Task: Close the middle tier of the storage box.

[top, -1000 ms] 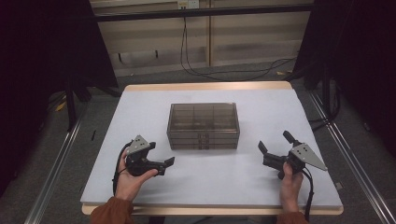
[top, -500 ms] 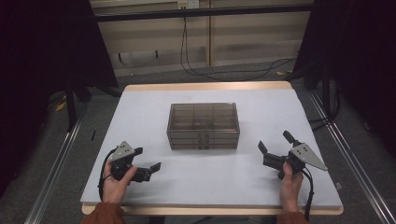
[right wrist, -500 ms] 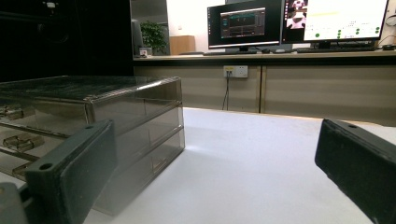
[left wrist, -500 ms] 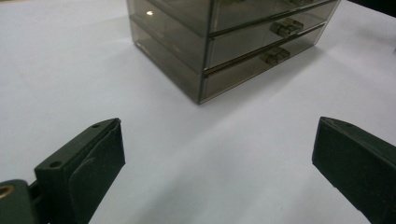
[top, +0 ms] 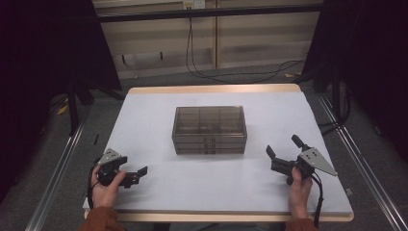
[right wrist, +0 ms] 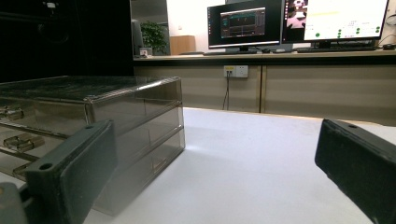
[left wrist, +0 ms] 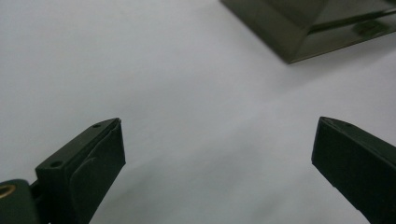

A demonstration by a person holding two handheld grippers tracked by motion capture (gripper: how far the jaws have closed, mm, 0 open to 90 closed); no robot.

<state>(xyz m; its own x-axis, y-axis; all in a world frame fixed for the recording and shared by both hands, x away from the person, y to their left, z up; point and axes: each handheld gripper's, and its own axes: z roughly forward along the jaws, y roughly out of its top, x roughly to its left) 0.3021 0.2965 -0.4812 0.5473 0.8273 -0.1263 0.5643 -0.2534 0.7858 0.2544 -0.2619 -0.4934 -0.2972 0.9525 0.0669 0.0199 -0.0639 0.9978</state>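
Observation:
A smoky, see-through drawer box [top: 209, 130] sits in the middle of the white table [top: 154, 110]. A hand holds my left gripper [top: 139, 175] near the front left corner, open, jaws pointing right with nothing between them. In the left gripper view the left gripper [left wrist: 219, 126] spans bare table, and a corner of the box [left wrist: 303, 32] shows at the upper right. The right gripper [top: 282, 146] rests at the front right, open and empty, aimed toward the box. The right gripper view has the right gripper [right wrist: 215, 130] wide apart, with the box [right wrist: 116, 121] and its stacked drawers at left.
Cables [top: 202, 67] lie on the floor beyond the table's far edge. Metal rails [top: 57, 168] run along both sides. Monitors [right wrist: 245, 23] stand on a counter far behind the table in the right gripper view.
The left hand and its gripper have drawn back to the left and toward the front edge, away from the box. The right gripper has stayed put.

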